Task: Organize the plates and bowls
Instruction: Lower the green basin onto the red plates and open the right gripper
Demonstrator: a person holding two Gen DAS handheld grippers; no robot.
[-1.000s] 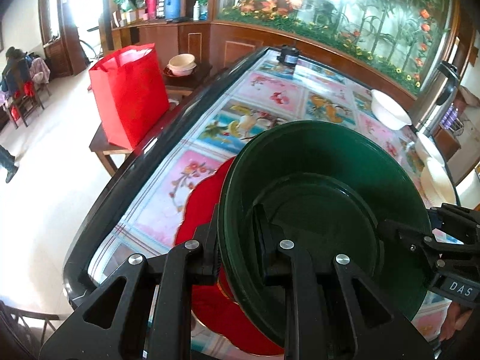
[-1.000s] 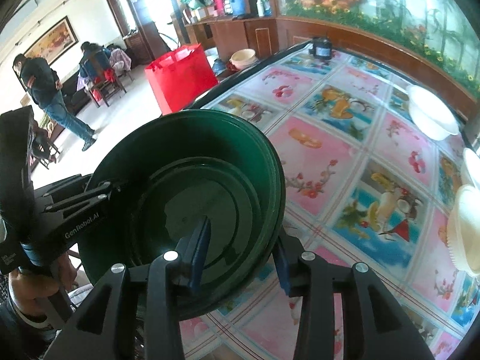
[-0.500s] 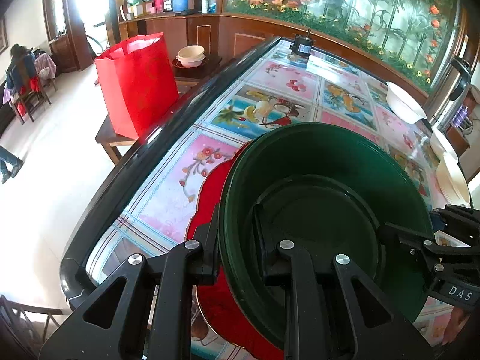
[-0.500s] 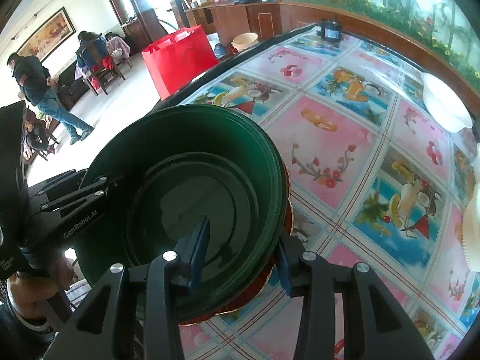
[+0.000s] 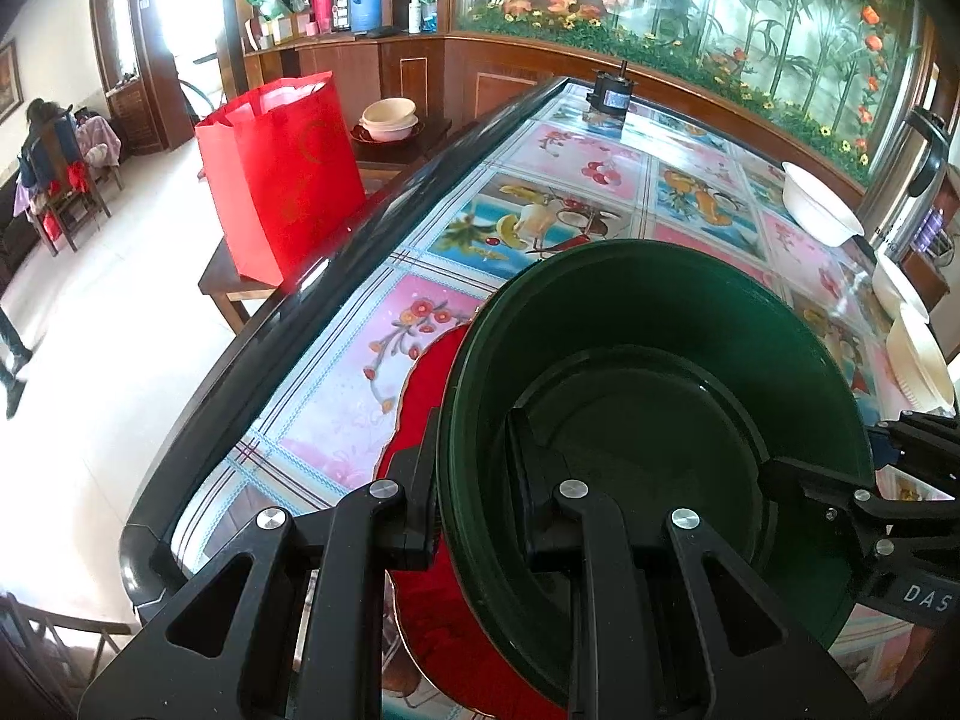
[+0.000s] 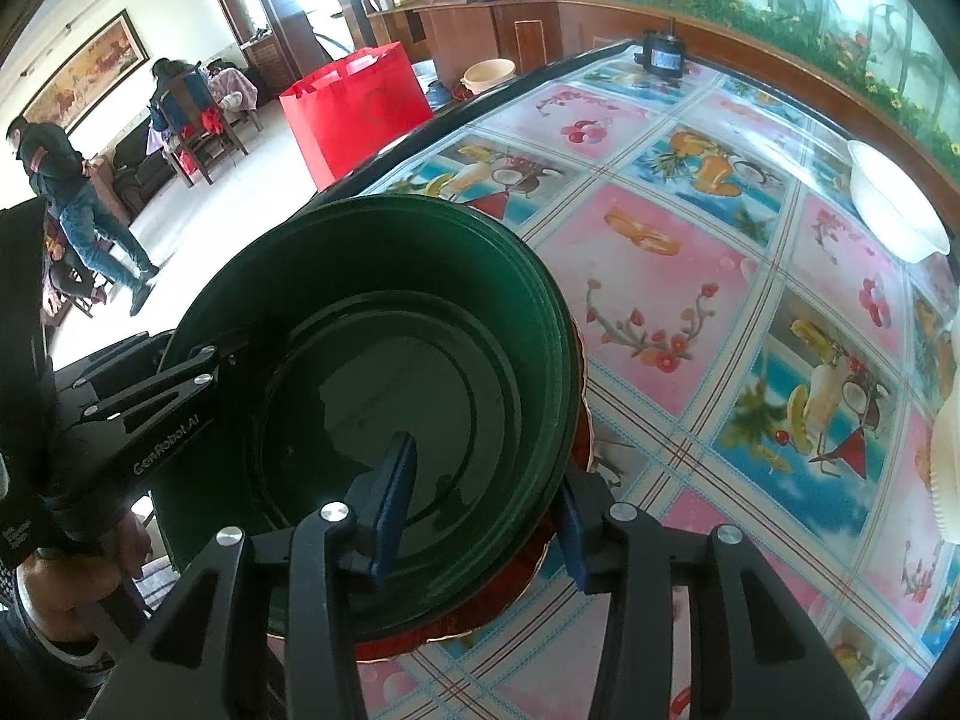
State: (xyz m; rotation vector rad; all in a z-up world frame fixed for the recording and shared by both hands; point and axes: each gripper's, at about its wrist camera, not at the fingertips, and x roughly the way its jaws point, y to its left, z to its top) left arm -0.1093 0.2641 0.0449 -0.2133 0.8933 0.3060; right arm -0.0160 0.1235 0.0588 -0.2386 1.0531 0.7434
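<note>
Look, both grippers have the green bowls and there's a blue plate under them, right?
Almost. The plate under the green bowls is red, not blue; the left wrist view shows it best. The left gripper and right gripper do each have a finger on either side of the bowls' rim.

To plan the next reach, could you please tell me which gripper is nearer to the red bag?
Left. The left gripper clamps the green bowl at its rim nearest the red bag; the right gripper, fingers just opening, straddles the opposite rim, farther away.
</note>
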